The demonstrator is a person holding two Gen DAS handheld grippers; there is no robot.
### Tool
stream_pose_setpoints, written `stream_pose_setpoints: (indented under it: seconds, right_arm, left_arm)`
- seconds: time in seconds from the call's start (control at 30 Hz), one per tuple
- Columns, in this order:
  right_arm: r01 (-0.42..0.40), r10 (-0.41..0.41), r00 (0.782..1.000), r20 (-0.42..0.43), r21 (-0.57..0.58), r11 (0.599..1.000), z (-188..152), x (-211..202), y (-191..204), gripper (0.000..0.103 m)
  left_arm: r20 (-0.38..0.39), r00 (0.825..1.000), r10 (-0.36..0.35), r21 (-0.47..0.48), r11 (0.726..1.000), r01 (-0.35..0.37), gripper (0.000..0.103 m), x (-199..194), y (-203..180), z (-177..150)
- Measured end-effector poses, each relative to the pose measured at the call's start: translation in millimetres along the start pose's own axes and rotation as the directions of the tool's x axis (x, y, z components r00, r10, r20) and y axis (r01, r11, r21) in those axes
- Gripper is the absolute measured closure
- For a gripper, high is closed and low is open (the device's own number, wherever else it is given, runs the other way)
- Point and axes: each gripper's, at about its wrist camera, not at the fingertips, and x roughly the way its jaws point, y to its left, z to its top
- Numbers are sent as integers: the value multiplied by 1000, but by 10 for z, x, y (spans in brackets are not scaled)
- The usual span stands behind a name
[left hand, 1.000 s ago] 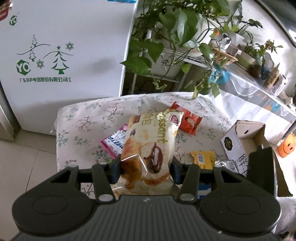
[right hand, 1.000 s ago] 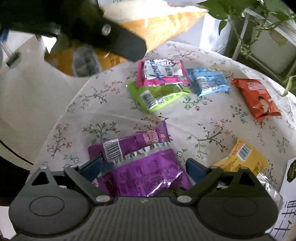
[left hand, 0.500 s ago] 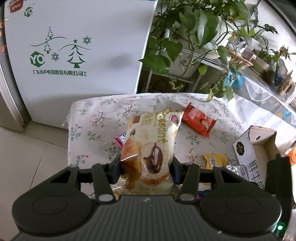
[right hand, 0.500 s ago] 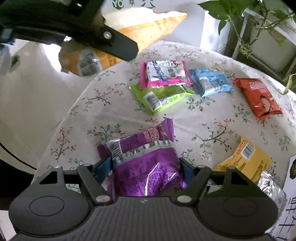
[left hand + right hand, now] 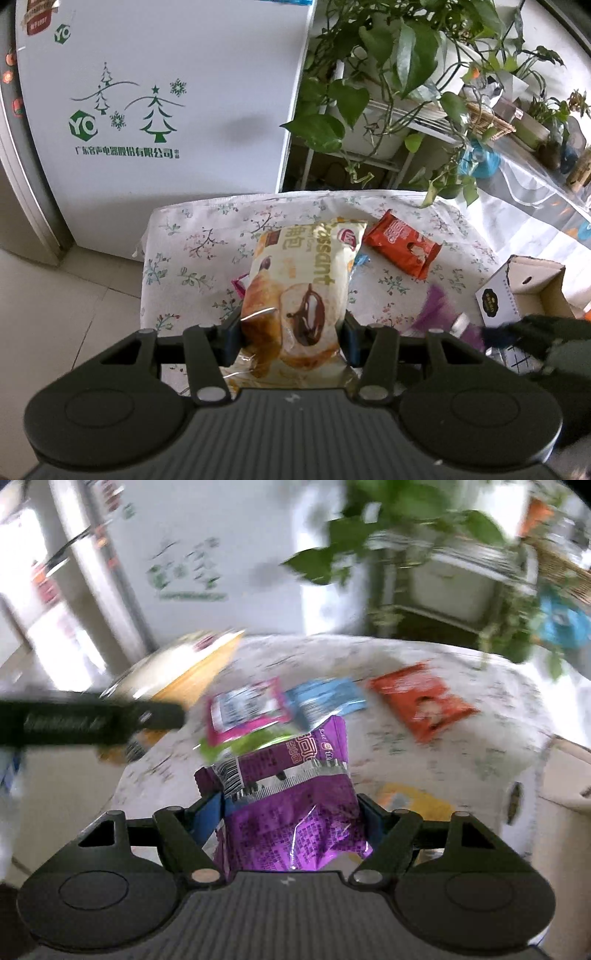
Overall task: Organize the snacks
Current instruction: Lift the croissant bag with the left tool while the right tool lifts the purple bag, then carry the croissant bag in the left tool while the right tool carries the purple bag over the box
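Observation:
My left gripper (image 5: 291, 332) is shut on a cream croissant packet (image 5: 303, 291) and holds it above the floral-cloth table (image 5: 192, 240). My right gripper (image 5: 295, 812) is shut on a purple snack packet (image 5: 295, 805), lifted off the table; this view is blurred. The left gripper with its croissant packet (image 5: 192, 668) shows at the left of the right wrist view. On the table lie an orange-red packet (image 5: 402, 247) (image 5: 421, 701), a blue packet (image 5: 325, 698), a pink packet (image 5: 243, 709), a green packet (image 5: 236, 744) and a yellow packet (image 5: 413, 801).
An open cardboard box (image 5: 524, 291) stands at the table's right edge. A white fridge (image 5: 155, 103) stands behind the table. Potted plants (image 5: 388, 55) on a rack hang over the far right side. Tiled floor (image 5: 55, 314) lies to the left.
My right gripper closed on the purple packet and lifted it off the table, swinging upward. My left gripper rose and drew back with the croissant packet.

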Motion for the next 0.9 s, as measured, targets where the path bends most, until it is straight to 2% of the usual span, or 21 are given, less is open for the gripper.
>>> stream_pose_setpoints:
  seconds: [0.17,0.4,0.9]
  right_arm:
    - [39,-44,998,46,106,994,10,-208,-295,21]
    - [53,-77,992,105,208,977,48,-460,-586,21]
    - [72,-148,970,192,352,933,-109,-912,-1033,21]
  left_arm:
    - [26,999,22,37,999,-23,53,-29,-145,3]
    - [45,999,11,67,998,-14,53,-61,-419,22]
    - [68,995,-70,139,988,61,53,-116,-1089,40]
